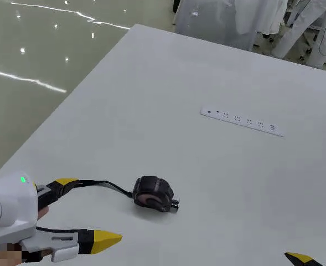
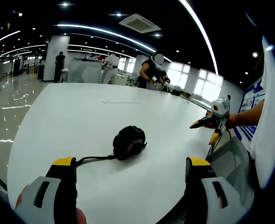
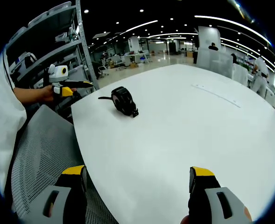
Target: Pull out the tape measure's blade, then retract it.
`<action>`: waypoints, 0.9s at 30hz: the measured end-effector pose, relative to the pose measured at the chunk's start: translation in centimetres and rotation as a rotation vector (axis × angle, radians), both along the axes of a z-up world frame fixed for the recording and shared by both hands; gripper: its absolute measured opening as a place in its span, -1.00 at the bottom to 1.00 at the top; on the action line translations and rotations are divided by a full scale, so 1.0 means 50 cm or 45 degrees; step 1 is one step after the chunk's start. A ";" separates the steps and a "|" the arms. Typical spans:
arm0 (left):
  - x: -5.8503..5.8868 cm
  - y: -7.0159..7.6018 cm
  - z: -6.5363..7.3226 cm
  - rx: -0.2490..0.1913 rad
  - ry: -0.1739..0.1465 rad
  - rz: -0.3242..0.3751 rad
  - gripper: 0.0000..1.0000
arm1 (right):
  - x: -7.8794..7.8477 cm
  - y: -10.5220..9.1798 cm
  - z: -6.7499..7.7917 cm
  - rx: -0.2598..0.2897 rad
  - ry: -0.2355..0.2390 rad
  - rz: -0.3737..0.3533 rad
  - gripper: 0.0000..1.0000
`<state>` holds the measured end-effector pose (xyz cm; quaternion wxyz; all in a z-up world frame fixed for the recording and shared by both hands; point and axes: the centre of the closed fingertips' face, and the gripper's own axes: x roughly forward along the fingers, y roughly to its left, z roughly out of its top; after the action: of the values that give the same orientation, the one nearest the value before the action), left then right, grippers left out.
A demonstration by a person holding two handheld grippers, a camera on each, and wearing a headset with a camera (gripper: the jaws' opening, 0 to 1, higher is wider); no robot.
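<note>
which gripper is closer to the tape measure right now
Left. The left gripper is open just short of the tape measure, one jaw tip by the end of its strap. The right gripper is open much farther off, near the table edge.

right claw (image 1: 300, 258) cut off at bottom edge | power strip (image 1: 242, 121) markings too small to read

The tape measure (image 1: 153, 194) lies on the table (image 1: 207, 66) near the front edge, its strap (image 1: 104, 184) running left to the left gripper (image 1: 92, 209). The power strip (image 1: 242, 121) lies well behind, to the right; the right gripper (image 3: 137, 171) is front right, well apart
</note>
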<state>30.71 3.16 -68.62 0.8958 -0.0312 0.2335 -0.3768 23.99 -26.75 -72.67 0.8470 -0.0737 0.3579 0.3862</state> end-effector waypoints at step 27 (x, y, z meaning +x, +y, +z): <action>0.048 -0.041 0.002 0.063 0.014 -0.143 0.89 | 0.063 0.020 -0.004 0.035 -0.039 0.042 0.81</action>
<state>33.08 1.13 -68.50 0.8725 0.0021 0.2492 -0.4203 27.13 -25.77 -72.89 0.8468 -0.0738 0.3385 0.4037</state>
